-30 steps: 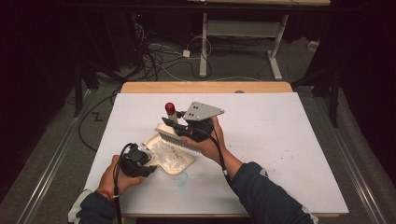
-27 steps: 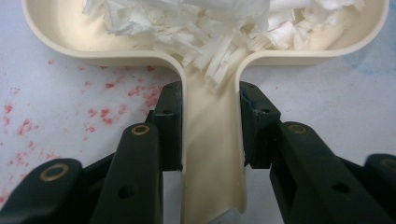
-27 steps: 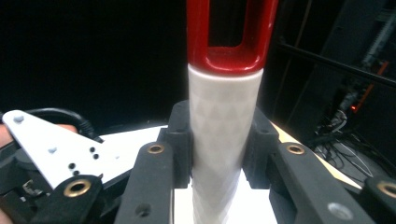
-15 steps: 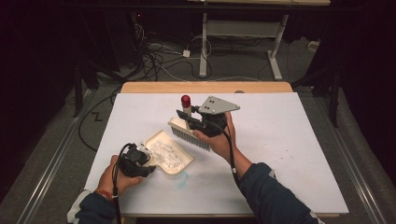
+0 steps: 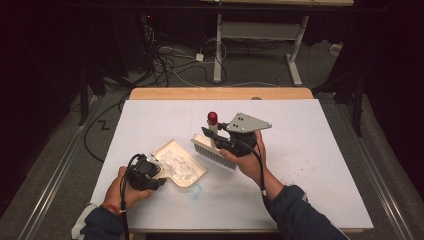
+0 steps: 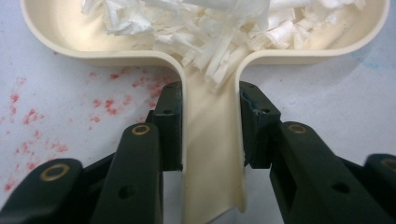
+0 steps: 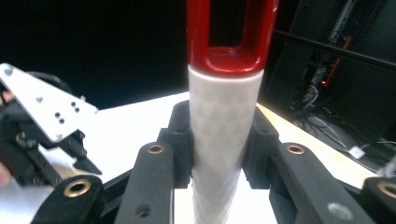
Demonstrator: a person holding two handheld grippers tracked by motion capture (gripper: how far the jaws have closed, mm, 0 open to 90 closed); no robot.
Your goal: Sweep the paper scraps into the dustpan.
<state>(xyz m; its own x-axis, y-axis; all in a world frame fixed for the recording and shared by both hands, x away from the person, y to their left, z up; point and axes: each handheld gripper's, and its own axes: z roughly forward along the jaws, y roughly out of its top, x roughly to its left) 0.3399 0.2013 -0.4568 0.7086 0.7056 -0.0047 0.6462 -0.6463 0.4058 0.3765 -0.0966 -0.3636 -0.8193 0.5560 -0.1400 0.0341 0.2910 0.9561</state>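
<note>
Nearest the person, the left gripper (image 5: 156, 176) sits low on the white table (image 5: 320, 150), its jaws clenched on the handle of the cream dustpan (image 5: 186, 172). In the left gripper view the pads press that handle from both sides; the handle's near end is cut off by the lower edge, and the dustpan's far rim runs out of the top. White paper shreds (image 6: 219, 32) fill the pan and spill down into the neck of the handle. Faint red specks (image 6: 98, 105) mark the table left of the handle there; what they are cannot be told.

A little farther on, the right gripper (image 5: 216, 136) grasps the white handle of the brush (image 5: 215, 152), held up off the table just beyond the dustpan, bristles pointing down. The grey plate on top of the gripper hides part of the hand behind it. In the right gripper view the brush handle (image 7: 224, 140) stands between the closed pads, its red end cut off by the top edge, and the bristles are out of frame.

Beyond the table the floor is dark; tangled cables (image 5: 175, 60) and a white desk frame (image 5: 260, 35) are only dimly made out.
</note>
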